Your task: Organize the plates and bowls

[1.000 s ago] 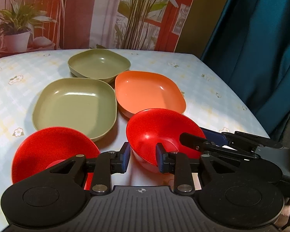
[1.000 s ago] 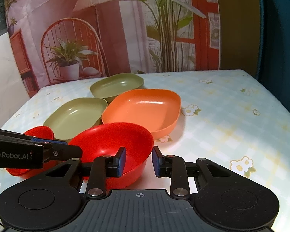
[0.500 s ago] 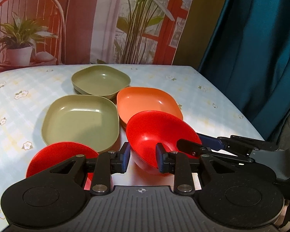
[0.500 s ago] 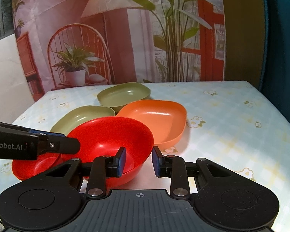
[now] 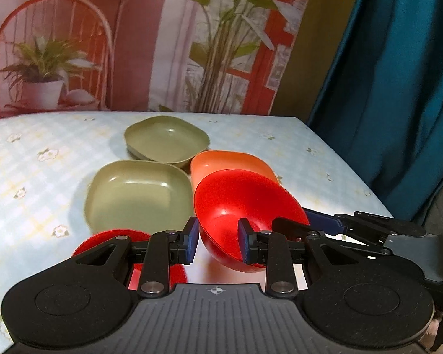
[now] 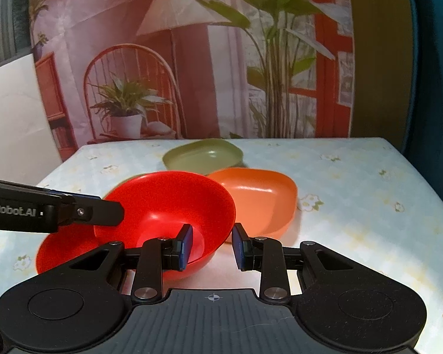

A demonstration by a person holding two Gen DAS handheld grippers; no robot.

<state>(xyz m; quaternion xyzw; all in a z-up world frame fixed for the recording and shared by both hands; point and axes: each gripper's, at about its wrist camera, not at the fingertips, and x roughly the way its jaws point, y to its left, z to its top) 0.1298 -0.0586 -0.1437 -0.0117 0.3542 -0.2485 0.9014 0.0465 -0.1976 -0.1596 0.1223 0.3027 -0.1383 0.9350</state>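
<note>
My right gripper is shut on the near rim of a red bowl and holds it lifted and tilted above the table. That bowl also shows in the left wrist view, with the right gripper's fingers on its rim. A second red bowl sits on the table at the near left, also seen in the left wrist view. My left gripper is open and empty above it. Two olive green plates and an orange plate lie on the table.
The table has a light floral cloth. Its right edge meets a teal curtain. A printed backdrop hangs behind the far edge.
The right gripper has lifted the red bowl off the table, up and to the left, toward the other red bowl. The left gripper has risen and drawn back.
</note>
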